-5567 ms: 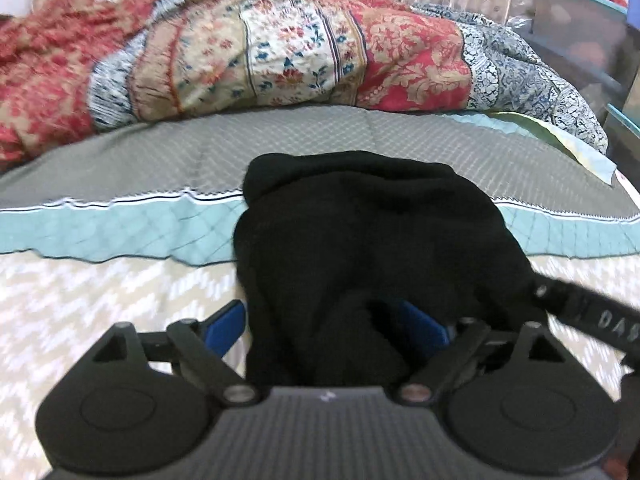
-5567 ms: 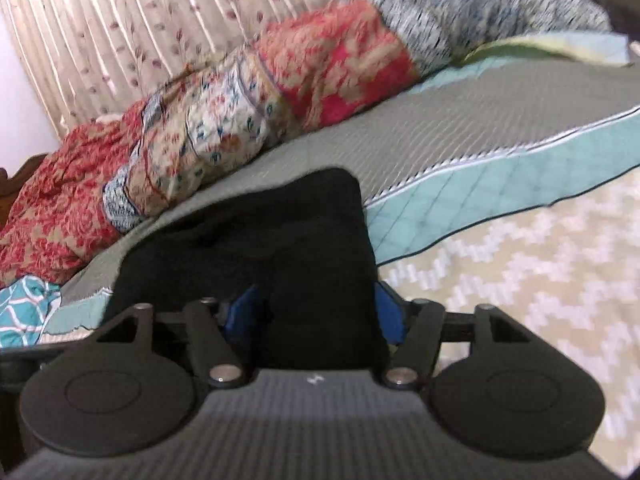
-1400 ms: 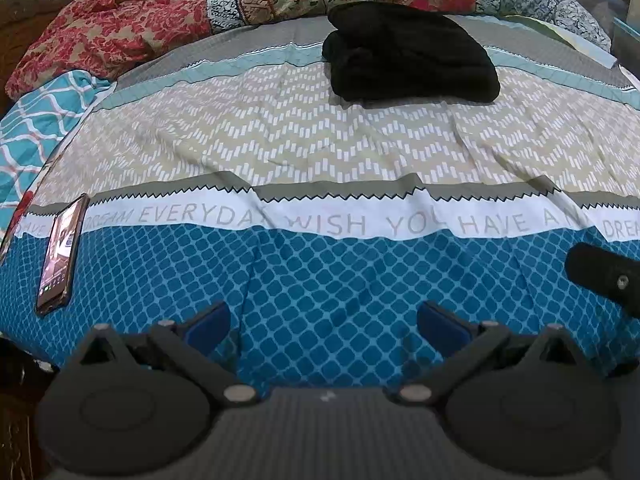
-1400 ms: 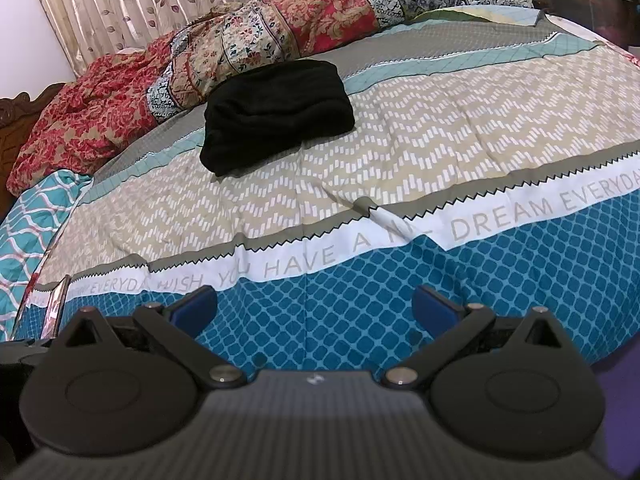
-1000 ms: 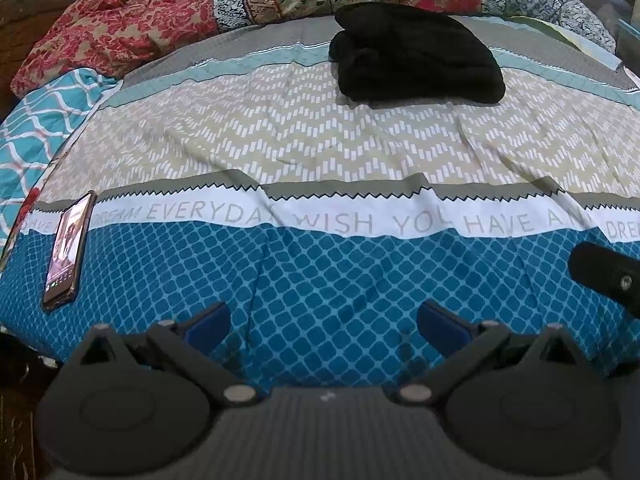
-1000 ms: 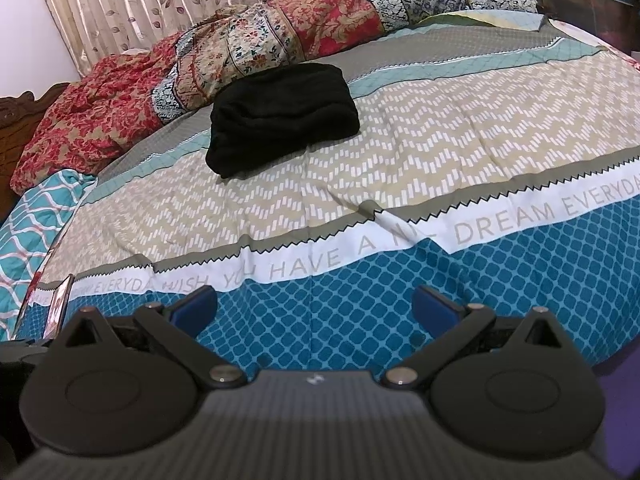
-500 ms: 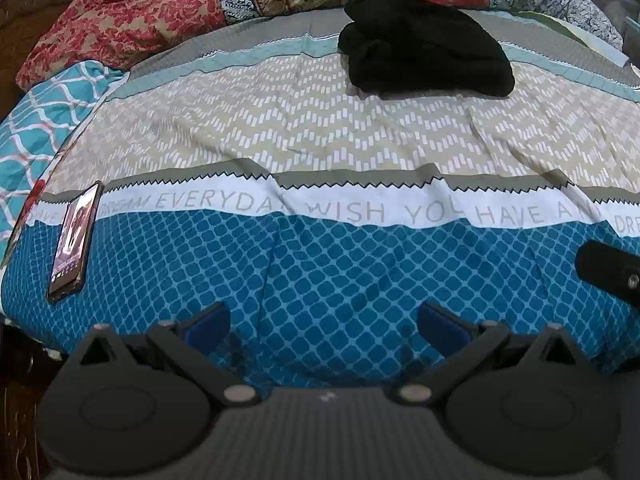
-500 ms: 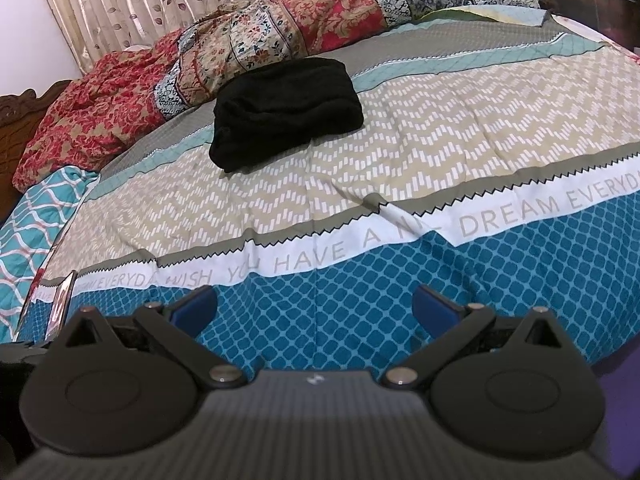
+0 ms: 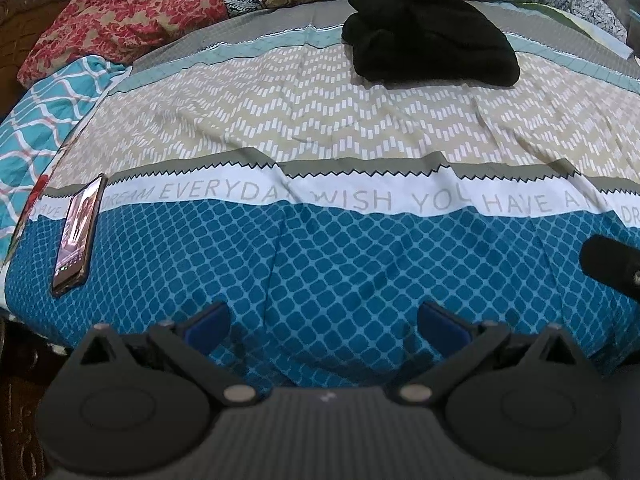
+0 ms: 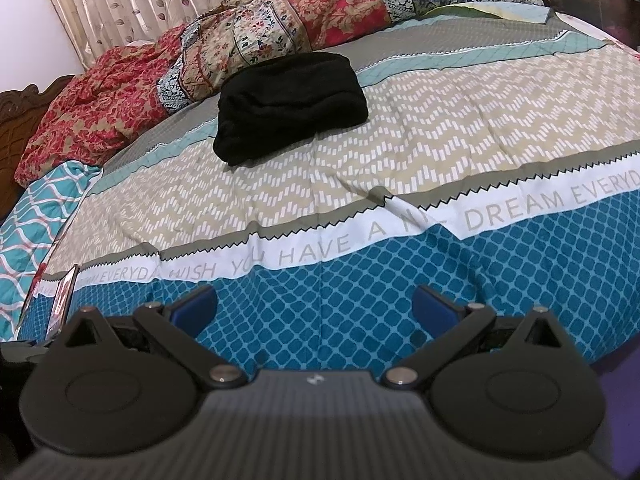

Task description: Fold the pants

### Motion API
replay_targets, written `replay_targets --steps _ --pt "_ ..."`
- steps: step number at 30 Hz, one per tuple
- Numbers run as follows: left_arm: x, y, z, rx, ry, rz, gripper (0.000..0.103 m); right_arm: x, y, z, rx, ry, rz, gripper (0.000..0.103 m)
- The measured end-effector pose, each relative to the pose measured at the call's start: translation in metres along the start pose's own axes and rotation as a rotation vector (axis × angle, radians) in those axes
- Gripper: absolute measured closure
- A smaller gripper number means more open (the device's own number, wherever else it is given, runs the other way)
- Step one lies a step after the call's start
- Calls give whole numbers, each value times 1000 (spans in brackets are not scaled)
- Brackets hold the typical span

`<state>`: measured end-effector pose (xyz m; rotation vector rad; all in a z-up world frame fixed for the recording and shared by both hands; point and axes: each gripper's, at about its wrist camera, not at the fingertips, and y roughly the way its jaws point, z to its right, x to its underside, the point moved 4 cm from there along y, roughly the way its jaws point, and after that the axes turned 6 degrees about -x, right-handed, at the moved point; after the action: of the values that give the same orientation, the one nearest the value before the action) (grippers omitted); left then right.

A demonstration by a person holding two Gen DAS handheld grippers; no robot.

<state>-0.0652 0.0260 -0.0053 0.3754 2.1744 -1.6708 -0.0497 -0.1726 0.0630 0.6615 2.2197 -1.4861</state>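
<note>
The black pants lie folded in a compact bundle on the far part of the bed, on the grey and beige bands of the bedspread; they also show in the right wrist view. My left gripper is open and empty, low over the blue band at the near edge of the bed, far from the pants. My right gripper is open and empty, also over the blue band near the bed's front edge. Part of the right gripper shows at the right edge of the left wrist view.
A phone lies on the bedspread at the near left; it also shows in the right wrist view. A bunched red patterned quilt runs along the far side. A teal patterned pillow lies left. The bedspread spans the middle.
Over five seconds both grippers let go of the pants and drew back to the near edge of the bed. In the last second the views shifted only slightly.
</note>
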Motion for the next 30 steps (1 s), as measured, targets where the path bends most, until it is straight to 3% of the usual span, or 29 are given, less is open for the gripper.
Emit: replay_targets --steps 30 --pt "3 8 1 -16 23 -36 0 0 1 6 -6 15 -16 0"
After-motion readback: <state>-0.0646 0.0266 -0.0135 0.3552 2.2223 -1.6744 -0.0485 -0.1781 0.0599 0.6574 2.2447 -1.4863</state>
